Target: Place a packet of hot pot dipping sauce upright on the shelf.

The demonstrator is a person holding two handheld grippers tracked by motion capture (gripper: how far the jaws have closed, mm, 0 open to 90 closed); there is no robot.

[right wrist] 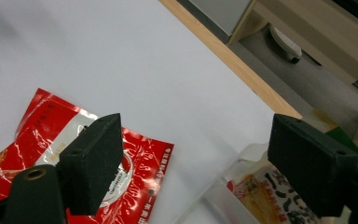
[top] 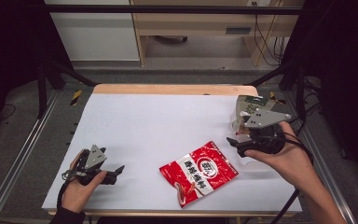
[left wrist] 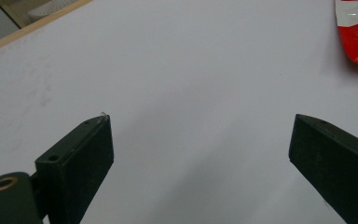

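Left gripper is parked near the front left of the counter, jaws wide apart with nothing between them. The red snack pouch lies flat in the middle front. Right gripper hovers just beside its top right corner, also wide open and empty. I'd come in low on that corner edge so the foil doesn't slide. The right gripper view also picks up a clear container with a printed packet that the hand mostly blocks from above.
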